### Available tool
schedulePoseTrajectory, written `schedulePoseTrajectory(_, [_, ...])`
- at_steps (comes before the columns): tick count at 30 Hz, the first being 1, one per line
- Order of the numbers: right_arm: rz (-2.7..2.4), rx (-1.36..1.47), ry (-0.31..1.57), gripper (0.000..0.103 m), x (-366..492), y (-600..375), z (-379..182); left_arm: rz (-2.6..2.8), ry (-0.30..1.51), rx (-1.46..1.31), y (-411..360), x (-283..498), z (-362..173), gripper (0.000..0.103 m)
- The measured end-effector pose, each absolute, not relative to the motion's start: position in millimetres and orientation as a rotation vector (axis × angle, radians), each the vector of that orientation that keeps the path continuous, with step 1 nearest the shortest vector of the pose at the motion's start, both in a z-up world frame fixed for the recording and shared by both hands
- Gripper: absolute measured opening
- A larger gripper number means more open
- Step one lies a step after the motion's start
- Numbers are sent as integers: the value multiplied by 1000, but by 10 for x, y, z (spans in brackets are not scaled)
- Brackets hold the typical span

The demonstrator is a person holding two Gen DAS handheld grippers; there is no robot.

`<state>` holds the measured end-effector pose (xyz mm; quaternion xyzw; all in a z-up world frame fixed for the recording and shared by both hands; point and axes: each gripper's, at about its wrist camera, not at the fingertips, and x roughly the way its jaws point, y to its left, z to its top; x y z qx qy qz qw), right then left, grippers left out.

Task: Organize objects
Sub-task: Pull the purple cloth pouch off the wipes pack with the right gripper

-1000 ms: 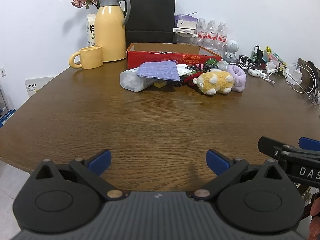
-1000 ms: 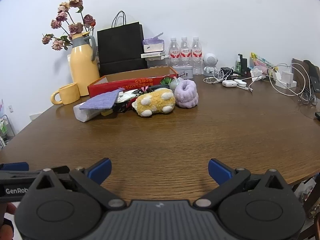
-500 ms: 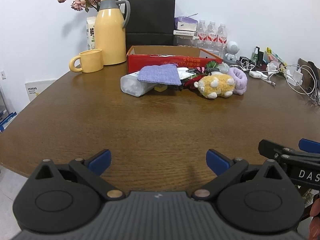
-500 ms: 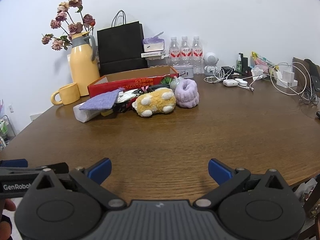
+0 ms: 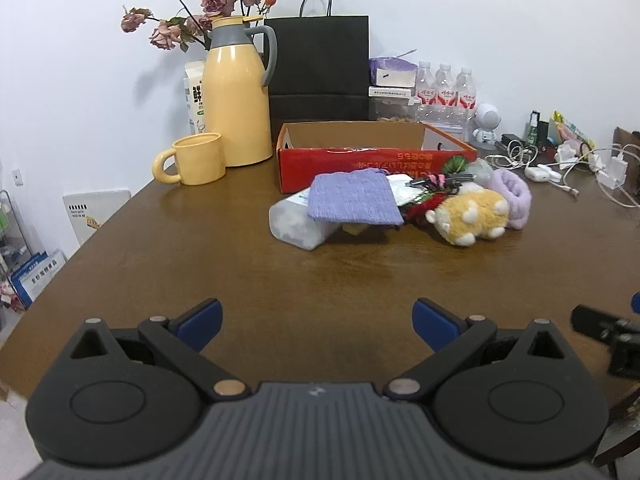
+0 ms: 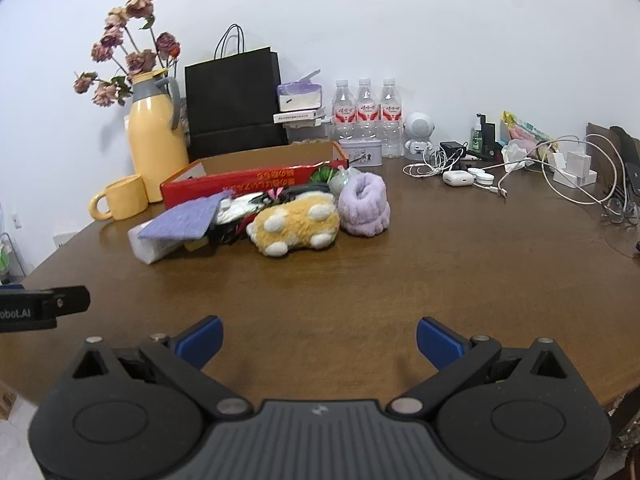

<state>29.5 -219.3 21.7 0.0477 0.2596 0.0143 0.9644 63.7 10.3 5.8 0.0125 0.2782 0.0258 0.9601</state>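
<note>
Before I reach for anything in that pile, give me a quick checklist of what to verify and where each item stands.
1. Left gripper open and empty: ok, fingers wide apart, nothing between them.
2. Right gripper open and empty: ok, same.
3. Path to the pile free: ok, only bare table lies between the grippers and the objects.
4. Red box ready to receive: ok, open on top; the visible part inside looks empty, the floor is partly hidden.
5. Plush toy free to lift: ok, nothing on it, though it touches the purple band.
6. What lies under the purple cloth: cannot tell, it covers part of the clear container.
</note>
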Motion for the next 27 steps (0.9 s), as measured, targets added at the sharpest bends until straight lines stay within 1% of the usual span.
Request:
schedulePoseTrajectory(7, [101,149,516,103,910,-2377,257,2,548,23,124,1334,76,103])
schedulePoseTrajectory(9, [134,131,533,103,1169,-2386,306,10,539,22,123,1597,71,96])
schedulePoseTrajectory(10, [144,116,518,103,1276,-2372,346,13,543,16,124,1723,63,92])
schedulePoseTrajectory(12, [202,93,469,103,1528,-2332,457,7,571,-5,122,1957,40,88])
schedulePoseTrajectory(14, [272,74,452,101,1853,-2246,548,10,586,-47,147,2146,18,81])
schedulePoseTrajectory(15, [307,62,459,96,2026,-2186,576,15,589,-59,162,2204,7,79])
schedulePoseTrajectory(16, [341,53,468,88,2199,-2122,594,23,595,-63,176,2273,-3,77])
schedulePoseTrajectory(18, [412,40,520,84,2596,-1943,589,41,606,-53,189,2370,-43,76])
schedulePoseTrajectory(20, [491,62,582,79,2979,-1774,521,62,622,-34,198,2426,-105,62])
schedulePoseTrajectory(21, [508,76,614,72,3144,-1701,480,72,612,-22,193,2415,-122,60])
schedulePoseTrajectory(22, [516,73,629,70,3286,-1632,446,50,597,16,180,2397,-135,59])
schedulePoseTrajectory(24, [528,58,638,70,3526,-1492,368,56,584,39,179,2360,-142,59])
schedulePoseTrajectory(26, [536,68,680,55,3716,-1376,299,50,591,20,222,2318,-139,60])
schedulePoseTrajectory(27, [540,65,695,34,3749,-1338,277,49,596,13,235,2303,-142,60])
